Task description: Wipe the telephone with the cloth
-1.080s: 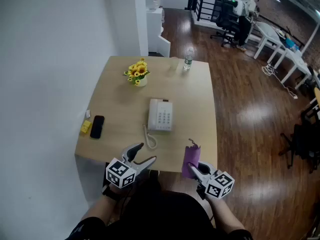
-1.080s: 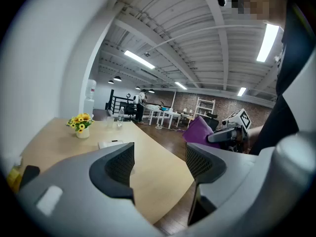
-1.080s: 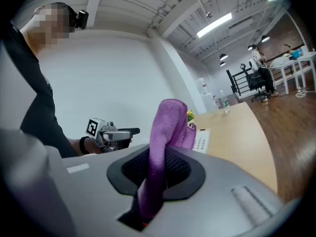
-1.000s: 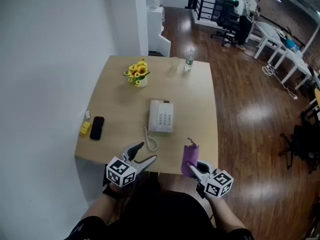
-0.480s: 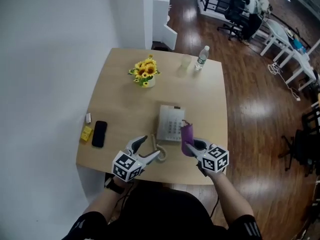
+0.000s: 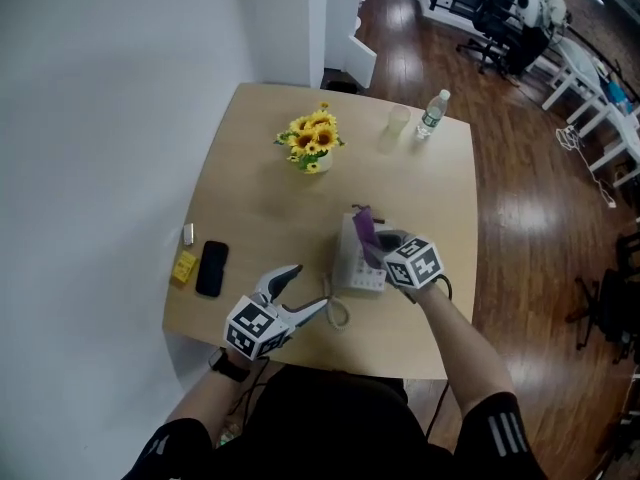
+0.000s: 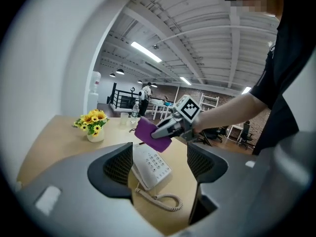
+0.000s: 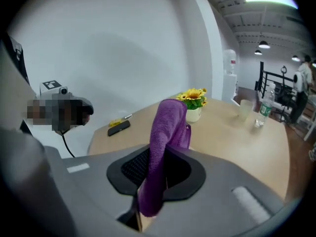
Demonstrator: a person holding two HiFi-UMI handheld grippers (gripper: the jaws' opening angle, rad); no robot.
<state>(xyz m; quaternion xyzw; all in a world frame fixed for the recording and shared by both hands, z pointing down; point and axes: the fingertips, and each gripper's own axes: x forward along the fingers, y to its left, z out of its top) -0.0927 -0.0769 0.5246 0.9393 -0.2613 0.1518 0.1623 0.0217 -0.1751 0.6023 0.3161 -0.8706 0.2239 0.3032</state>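
In the head view, the telephone (image 6: 356, 271) lies flat on the wooden table (image 6: 250, 188), near its front edge, with its coiled cord (image 6: 336, 314) trailing towards the person. The right gripper (image 6: 380, 247) reaches in from the right over the telephone's far half, its jaws clamped on the purple cloth (image 6: 365, 228), which sticks up and away above the set. The left gripper (image 6: 312, 288) hangs just to the left of the telephone's near corner, beside the cord and not touching the set; its jaws stand wide and have just been opening. A vase of sunflowers (image 6: 313, 138) stands farther back, and a black mobile phone (image 6: 211, 268) lies at the table's left edge.

In the left gripper view, the left gripper (image 7: 160, 164) has its two pads well apart with nothing pressed by them. The telephone (image 7: 150, 168) shows in the gap between them, lying on the table beyond the tips, and the cord (image 7: 163, 200) curls nearer. Above the set's far end the right gripper (image 7: 163, 131) holds the cloth (image 7: 152, 135); whether the cloth touches the telephone cannot be told.

In the right gripper view, the right gripper (image 8: 155, 174) is closed tight on the cloth (image 8: 165, 132), which rises out of the jaws in a folded strip and droops a little below them. Beyond it are the sunflowers (image 8: 193, 98) and the mobile phone (image 8: 119, 128).
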